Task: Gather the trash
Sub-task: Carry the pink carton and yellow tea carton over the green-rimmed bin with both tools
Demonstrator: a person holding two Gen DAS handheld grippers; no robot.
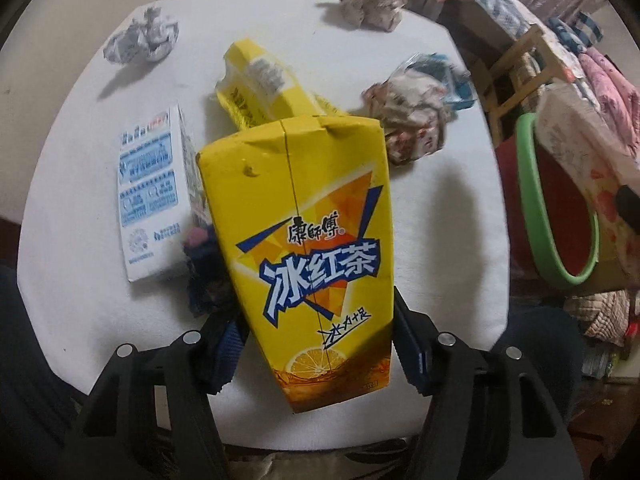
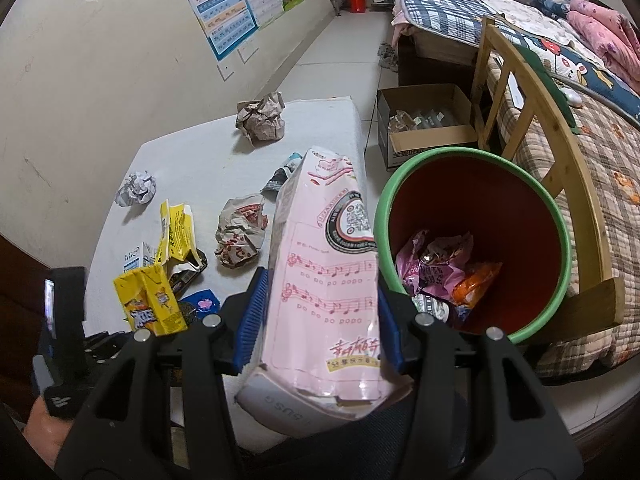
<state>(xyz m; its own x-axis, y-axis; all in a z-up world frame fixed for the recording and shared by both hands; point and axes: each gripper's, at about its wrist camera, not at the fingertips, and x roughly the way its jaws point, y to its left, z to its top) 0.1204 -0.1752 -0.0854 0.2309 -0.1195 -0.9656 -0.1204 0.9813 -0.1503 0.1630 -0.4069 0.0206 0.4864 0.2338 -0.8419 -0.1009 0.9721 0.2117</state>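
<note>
Some wrappers already lie in the green-rimmed bin [image 2: 560,220]. Right gripper [image 2: 320,320] jaws clench a pink carton [image 2: 328,264] beside it; left gripper [image 1: 320,340] jaws clench a yellow tea carton [image 1: 304,224]. 3 paper wads and more cartons remain on the bench [image 1: 440,240].

Home bedroom, quilted bed [image 2: 580,152], wall charts [image 2: 236,4], low white table [image 2: 192,160], green-rimmed bin [image 2: 472,156]

White table [image 2: 328,120], rectangular, against wall. On it: grey crumpled paper ball [image 2: 135,189] near wall edge; brown crumpled paper wad [image 2: 262,118] at far end; crumpled red-printed wrapper [image 2: 240,232] mid-table; torn yellow carton [image 2: 176,232]; blue-and-white carton [image 1: 150,196] lying flat just beside it; dark blue wrapper [image 2: 200,304] at near edge
</note>
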